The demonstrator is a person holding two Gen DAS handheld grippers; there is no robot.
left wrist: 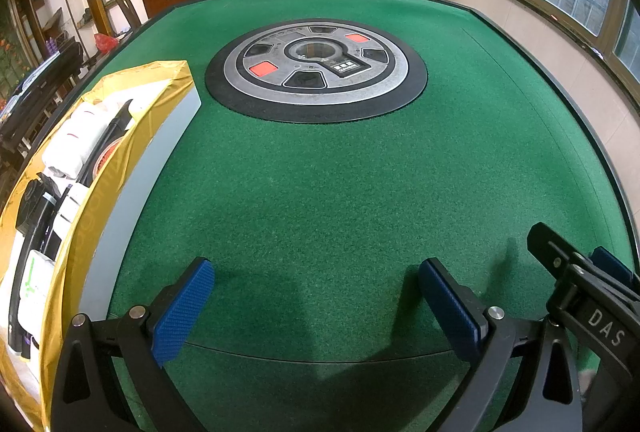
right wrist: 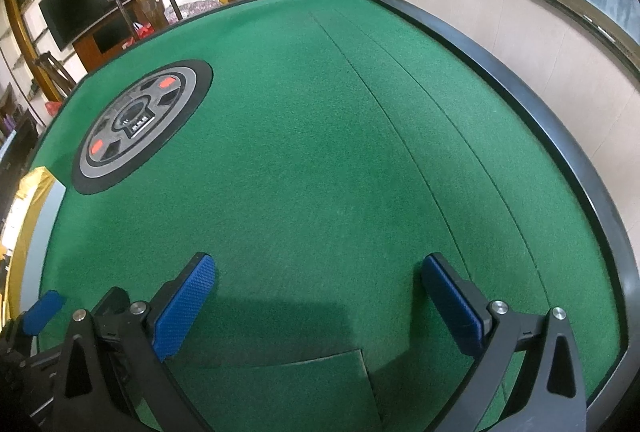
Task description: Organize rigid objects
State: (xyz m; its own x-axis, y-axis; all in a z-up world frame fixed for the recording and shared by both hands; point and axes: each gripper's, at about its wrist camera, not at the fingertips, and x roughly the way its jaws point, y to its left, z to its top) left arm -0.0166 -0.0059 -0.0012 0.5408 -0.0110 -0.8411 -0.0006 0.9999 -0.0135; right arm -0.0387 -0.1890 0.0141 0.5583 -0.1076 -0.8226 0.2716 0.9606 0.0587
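Jaws of both the left gripper point(left wrist: 316, 306) and right gripper point(right wrist: 318, 306) gape wide, empty, over bare green counter point(left wrist: 320, 172). Sorting looks finished; next, retreat. Only the left wrist view shows the objects point(left wrist: 76, 140) packed inside the gold box point(left wrist: 132, 140) at the counter's left edge.

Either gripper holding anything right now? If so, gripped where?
Nothing held. The left gripper and right gripper both have their jaws wide open over bare green felt. The items sit in the gold-edged box.
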